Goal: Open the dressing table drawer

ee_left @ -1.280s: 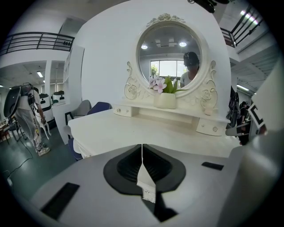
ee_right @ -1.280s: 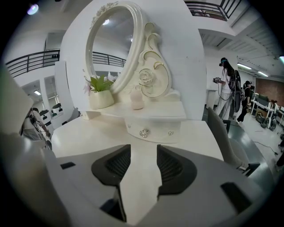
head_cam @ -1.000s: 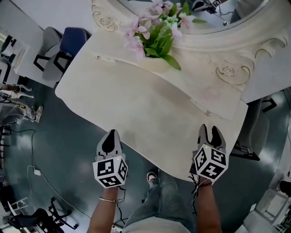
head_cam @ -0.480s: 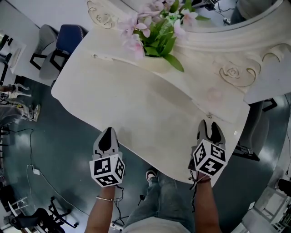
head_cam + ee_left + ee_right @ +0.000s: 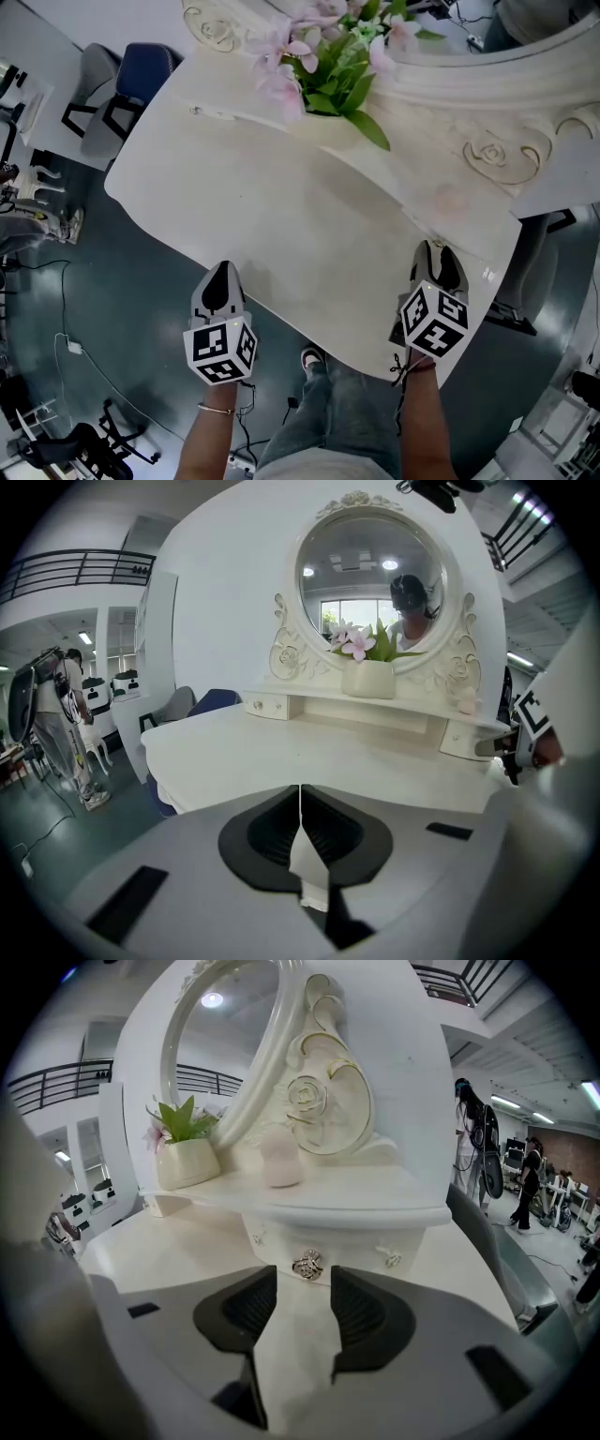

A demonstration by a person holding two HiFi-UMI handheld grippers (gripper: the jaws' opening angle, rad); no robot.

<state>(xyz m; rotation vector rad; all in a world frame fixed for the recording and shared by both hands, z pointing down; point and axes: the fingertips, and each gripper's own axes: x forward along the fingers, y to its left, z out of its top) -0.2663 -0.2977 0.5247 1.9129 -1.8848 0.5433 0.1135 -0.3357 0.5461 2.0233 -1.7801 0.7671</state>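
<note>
A cream dressing table (image 5: pixel 309 225) fills the head view, with a small right-hand drawer (image 5: pixel 323 1241) under its shelf. That drawer carries a silver rose-shaped knob (image 5: pixel 307 1264). My right gripper (image 5: pixel 305 1288) is open, and the knob sits just ahead of the gap between its fingers (image 5: pixel 366 1316). From above, the right gripper (image 5: pixel 439 261) points at the table's right end. My left gripper (image 5: pixel 221 279) is shut with nothing in it, hovering at the table's front edge. In the left gripper view its jaws (image 5: pixel 300 813) meet, facing the tabletop and a left drawer (image 5: pixel 265 705).
A vase of pink flowers (image 5: pixel 328 66) stands at the back below an oval mirror (image 5: pixel 380 574). A small pink item (image 5: pixel 278 1162) rests on the right shelf. A blue chair (image 5: pixel 141 89) and a grey chair (image 5: pixel 94 70) stand left of the table. People stand in the background (image 5: pixel 66 714).
My right gripper has moved forward toward the right drawer's knob. The left gripper has barely shifted. The head view has drifted slightly.
</note>
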